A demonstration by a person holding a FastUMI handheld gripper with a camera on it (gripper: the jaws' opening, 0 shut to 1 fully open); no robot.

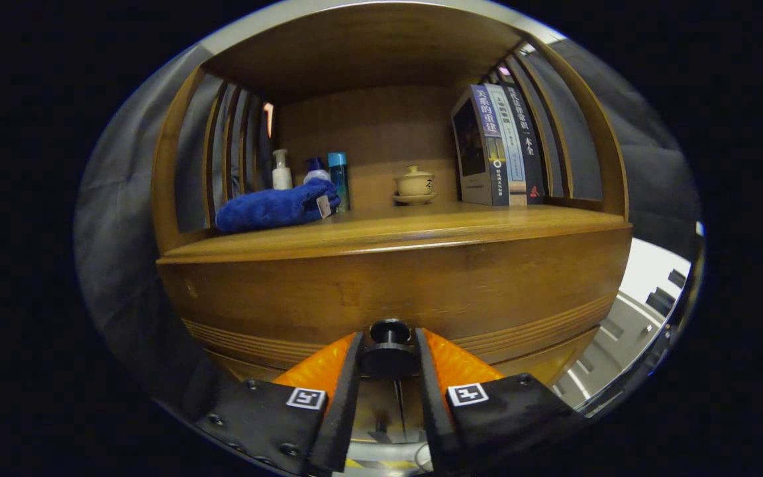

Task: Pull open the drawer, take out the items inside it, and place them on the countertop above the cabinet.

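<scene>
The gripper [388,354] is clamped on the round knob [389,331] of the smooth wooden drawer [395,291]. The shelf [388,225] above holds a plush towel [275,207], bottles [338,179], a lidded cup [414,184] and upright books [497,146].

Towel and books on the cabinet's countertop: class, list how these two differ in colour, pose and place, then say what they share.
1. The towel is one solid blue; the books show several colours on their spines.
2. The towel lies flat and bunched; the books stand upright, side by side.
3. The towel sits at one end of the countertop, by the bottles; the books stand at the other.
Both rest on the countertop, beyond the claw, whose fingers flank the knob.
</scene>
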